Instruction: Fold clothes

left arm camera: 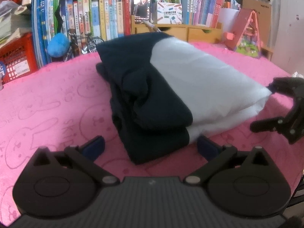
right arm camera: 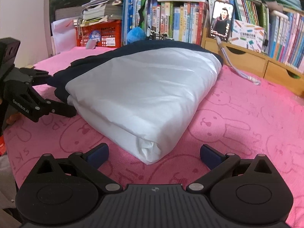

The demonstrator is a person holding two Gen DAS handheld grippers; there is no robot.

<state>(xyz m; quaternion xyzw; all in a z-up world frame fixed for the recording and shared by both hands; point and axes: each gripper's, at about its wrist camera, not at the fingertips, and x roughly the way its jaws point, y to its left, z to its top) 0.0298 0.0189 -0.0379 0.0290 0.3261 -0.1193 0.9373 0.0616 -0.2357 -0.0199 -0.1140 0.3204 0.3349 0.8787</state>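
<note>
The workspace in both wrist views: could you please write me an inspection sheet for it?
Surface: pink cloth with rabbit outlines, covering the work area.
Job's things: one folded garment, white part over navy part, lying flat on the cloth.
Clutter: nothing seen on the cloth near the garment.
Grippers: left gripper open, straddling the garment's navy end; right gripper open at the white corner; neither holds anything.
Cables: one braided cable runs down from a propped phone onto the cloth's far edge.
Surroundings: rows of books, red crate, wooden drawers, blue plush toy.
</note>
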